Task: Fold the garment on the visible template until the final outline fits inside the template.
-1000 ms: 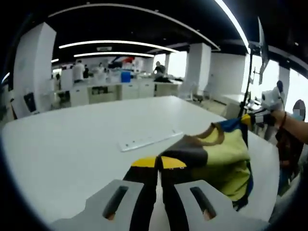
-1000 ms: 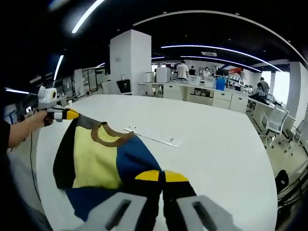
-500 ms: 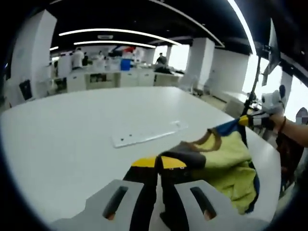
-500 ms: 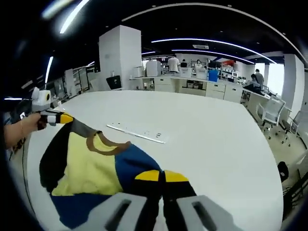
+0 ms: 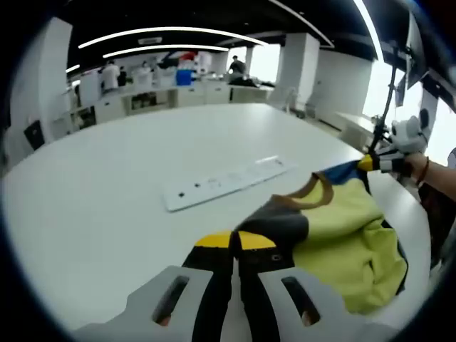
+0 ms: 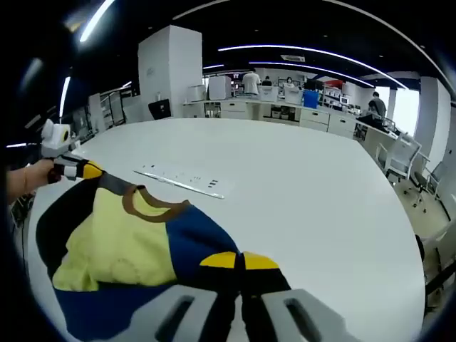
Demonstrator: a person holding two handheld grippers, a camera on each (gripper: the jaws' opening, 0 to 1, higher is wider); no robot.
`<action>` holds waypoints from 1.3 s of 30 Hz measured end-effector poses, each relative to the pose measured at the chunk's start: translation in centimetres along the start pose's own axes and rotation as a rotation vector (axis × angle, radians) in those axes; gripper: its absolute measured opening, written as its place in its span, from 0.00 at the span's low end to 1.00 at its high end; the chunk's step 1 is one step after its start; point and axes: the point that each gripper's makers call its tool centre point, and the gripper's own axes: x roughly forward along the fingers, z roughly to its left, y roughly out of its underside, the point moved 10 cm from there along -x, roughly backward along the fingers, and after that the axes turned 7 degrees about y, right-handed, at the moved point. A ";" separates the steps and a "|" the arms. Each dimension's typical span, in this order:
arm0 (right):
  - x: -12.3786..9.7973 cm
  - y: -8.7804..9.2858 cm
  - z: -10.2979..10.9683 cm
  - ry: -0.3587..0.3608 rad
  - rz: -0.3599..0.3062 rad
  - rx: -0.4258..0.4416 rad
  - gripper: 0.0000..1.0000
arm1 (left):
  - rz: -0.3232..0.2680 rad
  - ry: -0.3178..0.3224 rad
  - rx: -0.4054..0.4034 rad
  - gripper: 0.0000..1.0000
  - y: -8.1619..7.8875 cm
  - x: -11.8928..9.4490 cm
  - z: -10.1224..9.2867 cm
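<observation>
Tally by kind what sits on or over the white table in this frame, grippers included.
Garment: 1
White power strip: 1
Left gripper, shut on the garment: 1
Right gripper, shut on the garment: 1
Total: 4

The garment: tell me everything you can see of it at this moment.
The garment is a soft knit top in pale yellow, with dark blue and black panels and a brown neckband. It hangs slack and rumpled between the two hand-held grippers, low over the white table. The left hand-held gripper is shut on a black part of it, the right hand-held gripper on a dark blue part. Whether its lower folds touch the table cannot be told.
</observation>
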 end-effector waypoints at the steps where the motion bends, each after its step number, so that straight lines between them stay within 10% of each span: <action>1: -0.2 0.2 0.0 0.001 0.007 0.003 0.00 | 0.006 0.001 -0.001 0.00 0.0 0.3 0.0; 18: 2.9 1.9 -1.4 0.004 0.063 0.106 0.00 | 0.139 -0.001 -0.044 0.00 1.5 4.0 2.4; 30: 2.9 1.8 -1.2 0.022 0.072 0.157 0.00 | 0.074 0.031 -0.147 0.00 1.7 4.2 3.4; 39: 1.5 0.3 -1.5 0.044 0.029 0.191 0.36 | 0.033 0.034 -0.041 0.16 -0.3 2.4 2.8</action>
